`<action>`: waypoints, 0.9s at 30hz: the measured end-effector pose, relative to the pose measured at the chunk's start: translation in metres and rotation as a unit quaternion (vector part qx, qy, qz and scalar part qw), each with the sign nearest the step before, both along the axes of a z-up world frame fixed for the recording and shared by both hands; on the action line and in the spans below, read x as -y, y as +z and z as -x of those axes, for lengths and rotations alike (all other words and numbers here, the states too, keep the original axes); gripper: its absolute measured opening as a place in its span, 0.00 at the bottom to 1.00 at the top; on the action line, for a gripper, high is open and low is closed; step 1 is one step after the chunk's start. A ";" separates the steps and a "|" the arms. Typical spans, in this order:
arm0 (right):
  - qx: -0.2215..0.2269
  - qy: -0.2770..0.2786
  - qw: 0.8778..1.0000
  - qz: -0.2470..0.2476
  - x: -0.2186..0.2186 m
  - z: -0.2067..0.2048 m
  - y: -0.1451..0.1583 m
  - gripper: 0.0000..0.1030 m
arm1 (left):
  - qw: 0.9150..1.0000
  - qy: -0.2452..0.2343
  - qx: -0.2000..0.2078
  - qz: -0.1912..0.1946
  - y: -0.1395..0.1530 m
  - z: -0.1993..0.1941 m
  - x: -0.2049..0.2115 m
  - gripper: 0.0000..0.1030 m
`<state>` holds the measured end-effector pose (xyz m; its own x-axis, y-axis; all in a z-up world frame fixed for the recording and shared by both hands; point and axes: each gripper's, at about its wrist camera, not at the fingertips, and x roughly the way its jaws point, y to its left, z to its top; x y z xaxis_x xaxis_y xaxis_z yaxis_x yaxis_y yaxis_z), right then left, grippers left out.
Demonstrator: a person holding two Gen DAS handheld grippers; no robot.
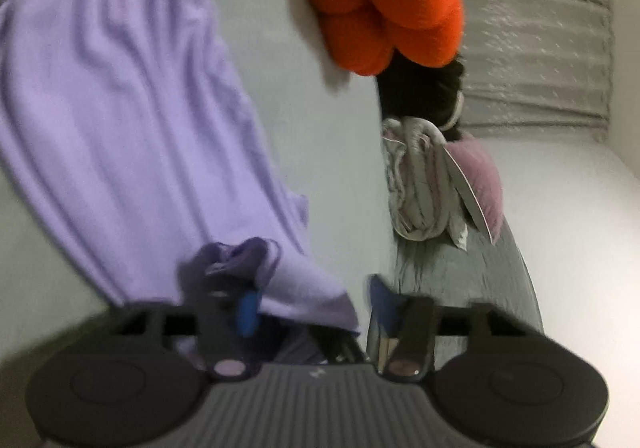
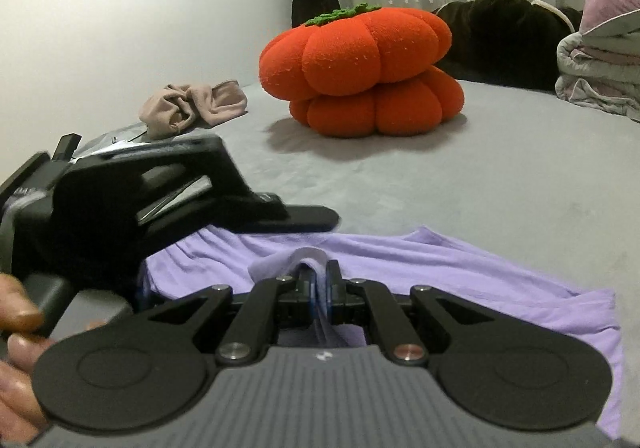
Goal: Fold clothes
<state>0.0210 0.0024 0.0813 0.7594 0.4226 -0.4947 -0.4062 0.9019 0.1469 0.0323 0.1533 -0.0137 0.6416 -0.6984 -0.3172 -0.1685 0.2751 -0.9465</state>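
Lilac garment [image 2: 420, 268] lay spread flat on the grey bed [image 2: 500, 176], waistband end away from the left wrist camera, near edge under both tools. Right gripper [image 2: 319, 284] was clenched, jaws pinching a raised fold of the lilac cloth between the blue pads; that grip looked solid, cloth running back between the fingers. Left gripper [image 1: 316, 304] was less clear. Jaws stood part way apart, a bunch of lilac cloth sat against the left blue pad [image 1: 246, 312], the other finger was clear of the cloth over bare bed. Frame was blurred, so probably no real pinch there yet.

Judged step: take the second corner of the near edge, then carry both over for a fold.

How to do it well:
- Get the loose bunch between both left fingers before closing, not just beside one pad.
- Take a single edge, not a wad, or the fold would come out lumpy.
- Keep the right pinch steady meanwhile; pulling would drag the garment crooked.
- Lift both corners level and together, keeping the edge taut between them.
- Carry toward the waistband end, staying short of the orange pumpkin cushion [image 2: 356, 76], which sat well apart further up the bed.

Beige cloth [image 2: 192, 108], dark pile [image 2: 500, 40] and folded bedding [image 2: 600, 64] lay out of the way.
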 end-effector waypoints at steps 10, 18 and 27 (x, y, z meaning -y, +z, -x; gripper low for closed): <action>0.030 0.008 0.999 0.040 -0.020 0.010 -0.010 0.04 | 0.993 -0.009 0.070 -0.094 0.026 -0.006 -0.012 0.06; 0.049 0.034 0.997 0.048 -0.037 0.008 -0.014 0.17 | 0.986 -0.007 0.093 -0.138 0.031 -0.015 -0.035 0.05; 0.015 0.079 0.992 -0.097 0.035 -0.022 0.031 0.54 | 0.974 -0.025 0.168 -0.147 0.052 -0.004 -0.054 0.05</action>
<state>0.0433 -0.0331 0.1120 0.6896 0.6222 -0.3704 -0.5474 0.7828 0.2959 0.0359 0.2075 0.0378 0.7113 -0.6416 -0.2872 0.1571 0.5433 -0.8247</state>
